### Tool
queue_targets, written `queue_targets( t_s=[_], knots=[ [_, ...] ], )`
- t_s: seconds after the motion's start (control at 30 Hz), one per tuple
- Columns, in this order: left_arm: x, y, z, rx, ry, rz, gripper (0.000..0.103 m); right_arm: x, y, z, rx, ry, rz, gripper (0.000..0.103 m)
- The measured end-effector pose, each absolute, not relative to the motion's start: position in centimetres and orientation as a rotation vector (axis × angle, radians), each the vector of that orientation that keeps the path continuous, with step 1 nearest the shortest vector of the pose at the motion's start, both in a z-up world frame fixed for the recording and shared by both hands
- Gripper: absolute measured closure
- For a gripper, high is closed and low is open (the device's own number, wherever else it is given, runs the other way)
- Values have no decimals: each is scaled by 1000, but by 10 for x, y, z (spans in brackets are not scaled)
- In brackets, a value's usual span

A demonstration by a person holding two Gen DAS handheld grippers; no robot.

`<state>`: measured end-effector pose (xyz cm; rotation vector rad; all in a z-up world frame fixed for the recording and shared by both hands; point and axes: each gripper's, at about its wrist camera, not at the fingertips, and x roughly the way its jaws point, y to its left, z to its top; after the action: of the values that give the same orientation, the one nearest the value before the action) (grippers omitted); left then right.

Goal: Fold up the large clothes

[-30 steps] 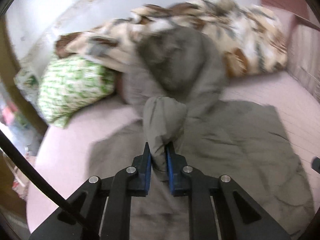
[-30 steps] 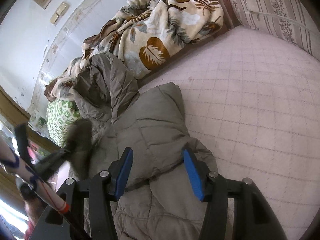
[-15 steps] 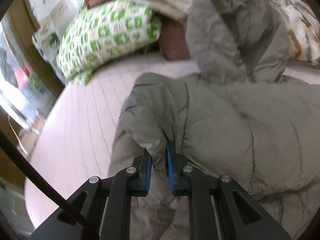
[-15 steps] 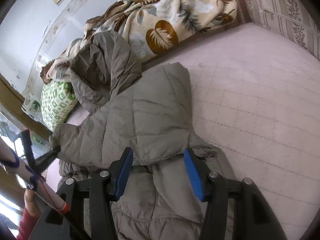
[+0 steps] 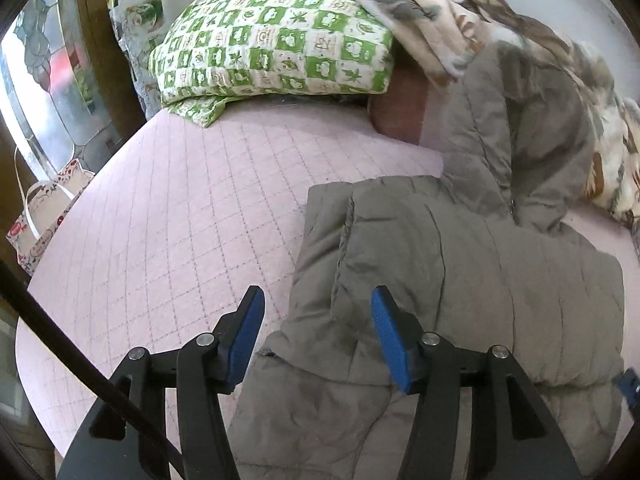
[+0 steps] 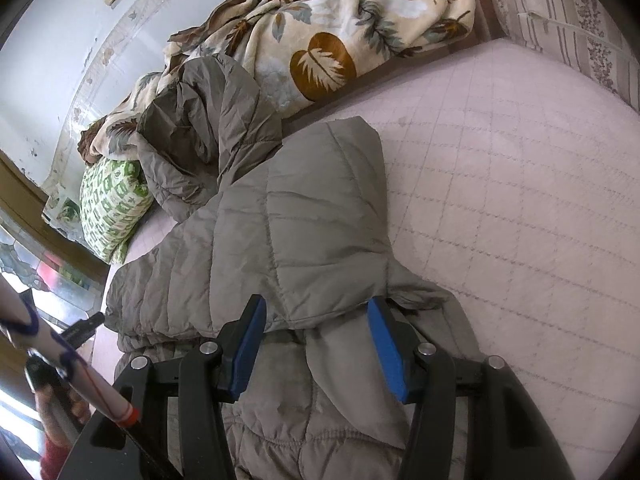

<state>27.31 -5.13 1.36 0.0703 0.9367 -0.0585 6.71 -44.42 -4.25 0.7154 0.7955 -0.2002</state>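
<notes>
A grey-olive quilted hooded jacket [image 5: 460,280] lies on the pink quilted bed [image 5: 180,208], its sleeves folded across the body. Its hood [image 5: 532,120] rests against the bedding at the back. My left gripper [image 5: 316,332] is open just above the jacket's left folded edge, holding nothing. In the right wrist view the jacket [image 6: 288,232] fills the middle, with the hood [image 6: 208,120] at the far left. My right gripper [image 6: 314,344] is open over the jacket's near edge, empty. The left gripper's tip [image 6: 86,324] shows at the jacket's left side.
A green-and-white checked pillow [image 5: 272,40] and a leaf-print blanket [image 6: 340,32] lie along the back of the bed. A striped cushion [image 6: 568,12] stands at the far right. A patterned bag [image 5: 44,216] sits off the bed's left edge by a glass door.
My left gripper carried the sleeve across the jacket body, then opened and let it go; the sleeve now lies folded flat. My right gripper stayed open and barely moved.
</notes>
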Motion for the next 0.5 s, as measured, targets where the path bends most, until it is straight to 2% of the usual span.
queue_targets(
  t_s=[0.13, 0.3, 0.5],
  knots=[
    [281, -77, 4, 135, 940, -61, 48, 69, -441, -45, 704, 808, -203, 46],
    [294, -96, -33, 257, 980, 38, 46, 71, -443, -49, 710, 823, -212, 46],
    [273, -113, -40, 429, 904, 57, 46, 75, -451, -56, 736, 837, -210, 46]
  ],
)
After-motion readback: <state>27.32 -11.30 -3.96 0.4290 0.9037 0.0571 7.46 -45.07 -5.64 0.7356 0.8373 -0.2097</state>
